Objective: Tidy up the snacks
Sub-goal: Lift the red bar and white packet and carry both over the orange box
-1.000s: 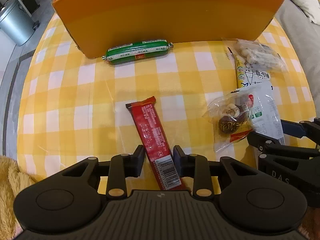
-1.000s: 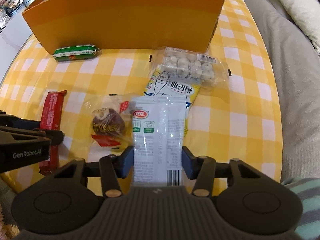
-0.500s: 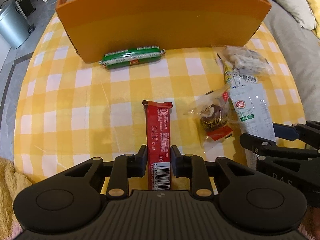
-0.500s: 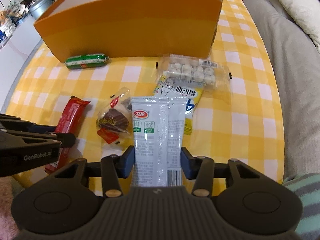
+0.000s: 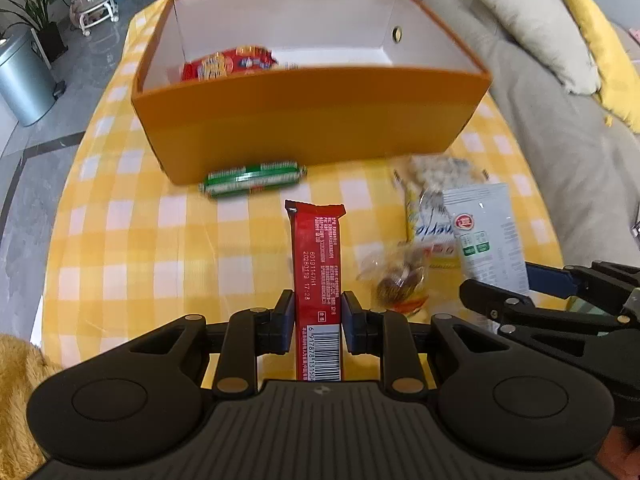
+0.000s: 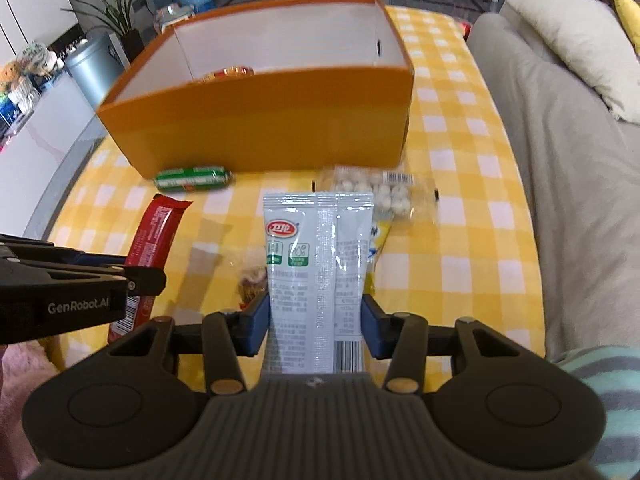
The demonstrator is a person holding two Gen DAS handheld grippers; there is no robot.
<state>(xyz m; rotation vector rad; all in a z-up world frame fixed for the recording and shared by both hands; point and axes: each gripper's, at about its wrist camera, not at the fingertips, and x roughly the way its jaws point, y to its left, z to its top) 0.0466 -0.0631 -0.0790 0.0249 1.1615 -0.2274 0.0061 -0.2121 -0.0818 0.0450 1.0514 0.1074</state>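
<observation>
My left gripper [image 5: 318, 314] is shut on a long red snack bar [image 5: 318, 264], held lifted over the checked tablecloth. My right gripper [image 6: 315, 320] is shut on a pale grey-white sachet [image 6: 316, 256], also raised off the table. Each gripper shows at the edge of the other view: the right gripper [image 5: 532, 292] and the left gripper [image 6: 132, 280]. Ahead stands an open orange box [image 5: 312, 120] with a red packet [image 5: 228, 64] inside. On the cloth lie a green sausage [image 5: 254, 180], a clear bag of white balls [image 6: 380, 194] and a small clear-wrapped brown sweet [image 5: 400, 280].
A yellow-and-white pack [image 5: 428, 228] lies under the bag of balls. A grey sofa [image 6: 568, 160] with cushions runs along the table's right side. A metal bin [image 5: 20, 80] and a plant [image 5: 28, 16] stand on the floor at the left.
Both grippers have risen and tilted up, so the box's inside now shows. The left jaws closed on the red bar, which now points straight ahead. The sachet lifted off the table.
</observation>
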